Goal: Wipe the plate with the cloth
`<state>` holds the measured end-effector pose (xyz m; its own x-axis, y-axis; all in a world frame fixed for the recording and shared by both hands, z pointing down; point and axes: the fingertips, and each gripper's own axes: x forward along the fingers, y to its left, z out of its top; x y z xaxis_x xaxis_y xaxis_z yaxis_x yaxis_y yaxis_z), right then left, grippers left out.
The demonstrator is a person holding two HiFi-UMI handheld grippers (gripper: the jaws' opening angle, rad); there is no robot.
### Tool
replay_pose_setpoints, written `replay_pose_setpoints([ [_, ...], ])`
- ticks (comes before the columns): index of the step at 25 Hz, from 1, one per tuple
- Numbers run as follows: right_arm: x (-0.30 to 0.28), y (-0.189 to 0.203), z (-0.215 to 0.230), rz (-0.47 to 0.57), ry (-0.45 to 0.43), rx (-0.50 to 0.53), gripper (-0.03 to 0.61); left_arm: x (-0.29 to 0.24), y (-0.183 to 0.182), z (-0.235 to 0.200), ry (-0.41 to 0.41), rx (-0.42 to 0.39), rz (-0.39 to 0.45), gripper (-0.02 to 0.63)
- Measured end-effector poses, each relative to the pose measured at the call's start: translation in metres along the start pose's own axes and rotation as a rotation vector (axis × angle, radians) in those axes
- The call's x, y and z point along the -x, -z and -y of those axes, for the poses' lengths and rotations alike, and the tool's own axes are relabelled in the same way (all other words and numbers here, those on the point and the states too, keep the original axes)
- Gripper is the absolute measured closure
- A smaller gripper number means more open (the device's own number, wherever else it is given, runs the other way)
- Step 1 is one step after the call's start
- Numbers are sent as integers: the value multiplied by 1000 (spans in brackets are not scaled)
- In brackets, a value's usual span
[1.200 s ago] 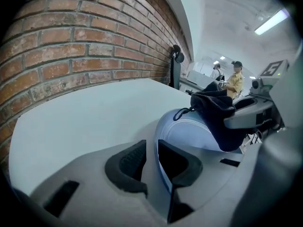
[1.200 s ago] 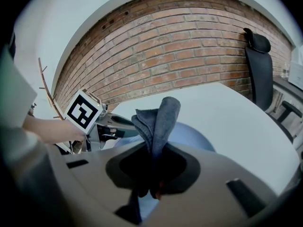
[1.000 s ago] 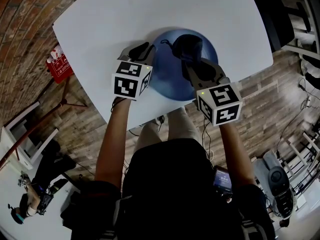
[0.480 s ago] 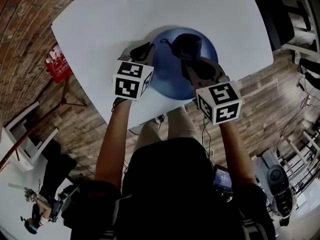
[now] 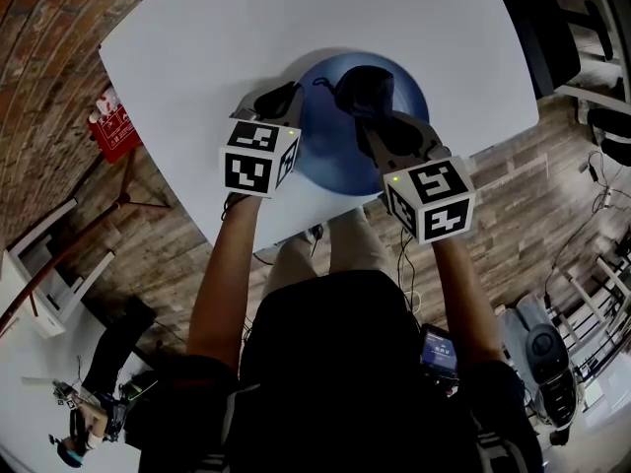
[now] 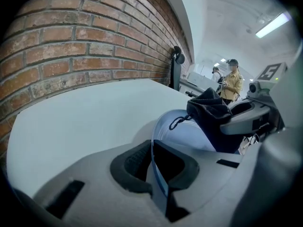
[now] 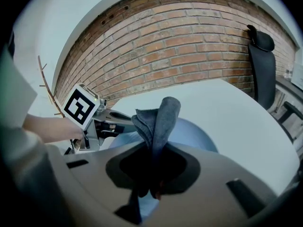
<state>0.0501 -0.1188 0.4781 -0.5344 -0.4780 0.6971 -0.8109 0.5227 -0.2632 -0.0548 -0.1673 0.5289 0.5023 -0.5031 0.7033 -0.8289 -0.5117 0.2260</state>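
A blue plate (image 5: 340, 151) lies near the front edge of the white table (image 5: 217, 37). My left gripper (image 5: 283, 104) is shut on the plate's left rim (image 6: 154, 148), which runs thin between its jaws. My right gripper (image 5: 367, 116) is shut on a dark grey cloth (image 5: 363, 89) and holds it over the plate's far half. In the right gripper view the cloth (image 7: 158, 119) stands up folded out of the jaws, with the plate (image 7: 196, 131) behind it. Seen from the left gripper, the bunched cloth (image 6: 210, 112) rests on the plate (image 6: 184, 134).
A red box (image 5: 115, 126) sits on the wooden floor left of the table. A brick wall (image 7: 189, 41) runs behind the table, with a black chair (image 7: 262, 70) at its far end. A person (image 6: 230, 82) stands far off in the room.
The right gripper and its cloth have shifted a little to the left and away across the plate. The left gripper has kept its hold on the rim.
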Motion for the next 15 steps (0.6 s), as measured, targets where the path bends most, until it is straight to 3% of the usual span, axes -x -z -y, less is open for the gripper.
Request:
replay_pose_setpoints([
  [15, -18, -14, -1, -120, 3, 182, 515, 0, 2, -3, -26, 1, -6, 581],
])
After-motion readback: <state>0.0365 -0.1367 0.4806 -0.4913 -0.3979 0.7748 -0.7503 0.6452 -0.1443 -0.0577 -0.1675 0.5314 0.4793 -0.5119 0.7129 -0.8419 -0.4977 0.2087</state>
